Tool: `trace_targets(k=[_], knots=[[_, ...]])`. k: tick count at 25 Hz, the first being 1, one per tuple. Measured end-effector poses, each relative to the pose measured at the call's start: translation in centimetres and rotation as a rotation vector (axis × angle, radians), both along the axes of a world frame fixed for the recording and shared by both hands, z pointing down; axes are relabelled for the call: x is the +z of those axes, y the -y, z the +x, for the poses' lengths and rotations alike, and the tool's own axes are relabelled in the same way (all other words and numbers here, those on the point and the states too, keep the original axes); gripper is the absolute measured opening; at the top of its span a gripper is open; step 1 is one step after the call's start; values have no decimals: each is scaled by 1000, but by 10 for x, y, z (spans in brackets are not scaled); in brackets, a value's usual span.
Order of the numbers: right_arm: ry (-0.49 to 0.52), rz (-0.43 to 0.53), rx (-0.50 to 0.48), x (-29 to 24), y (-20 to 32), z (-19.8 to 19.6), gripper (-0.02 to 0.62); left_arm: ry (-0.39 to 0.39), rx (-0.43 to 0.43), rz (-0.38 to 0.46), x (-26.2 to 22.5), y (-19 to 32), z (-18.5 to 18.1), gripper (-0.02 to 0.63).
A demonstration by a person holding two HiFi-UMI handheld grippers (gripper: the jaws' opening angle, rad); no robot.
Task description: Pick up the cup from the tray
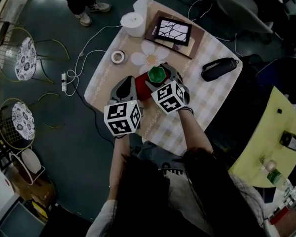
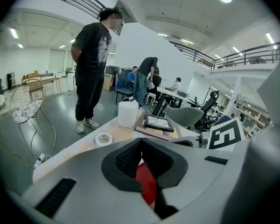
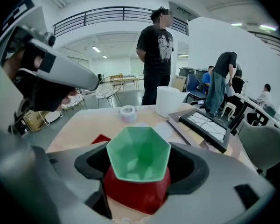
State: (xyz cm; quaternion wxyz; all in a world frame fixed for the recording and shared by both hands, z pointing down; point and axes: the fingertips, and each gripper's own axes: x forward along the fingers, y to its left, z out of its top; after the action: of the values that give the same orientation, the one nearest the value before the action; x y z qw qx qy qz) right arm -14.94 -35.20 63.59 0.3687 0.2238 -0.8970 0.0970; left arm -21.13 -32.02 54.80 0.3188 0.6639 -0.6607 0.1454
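A green six-sided cup (image 1: 157,74) (image 3: 139,154) stands on a red tray (image 1: 141,92) near the middle of the table. My right gripper (image 1: 161,73) (image 3: 140,160) is open, one jaw on each side of the cup, and dark gaps show between the pads and the cup's rim. Red shows under the cup's rim in the right gripper view. My left gripper (image 1: 132,82) (image 2: 141,146) sits at the tray's left side, shut on the tray's red edge (image 2: 147,183).
The checked tablecloth (image 1: 207,102) also carries a white roll (image 1: 133,23), a tape ring (image 1: 118,57), a framed picture (image 1: 173,31) and a black case (image 1: 219,68). A person (image 2: 91,55) stands beyond the table. Wire chairs (image 1: 24,58) stand left, a yellow table (image 1: 271,142) right.
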Motion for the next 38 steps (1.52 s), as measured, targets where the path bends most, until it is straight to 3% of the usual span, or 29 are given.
trace_targets(k=[6,24,30,38], knots=[[10,24,33,-17,-1,13,362,-5,15,3,-4,0,6,9],[-54,-8,284,-9,-26,151,362,-43,196,16,-10,2,100,9],[-90,-48,295,5,-38,167,362,-41,226,9,-10,-3,116,9],[-57,-42,311,9,-42,170,362,-37,225,-6,-6,-13,121,9]])
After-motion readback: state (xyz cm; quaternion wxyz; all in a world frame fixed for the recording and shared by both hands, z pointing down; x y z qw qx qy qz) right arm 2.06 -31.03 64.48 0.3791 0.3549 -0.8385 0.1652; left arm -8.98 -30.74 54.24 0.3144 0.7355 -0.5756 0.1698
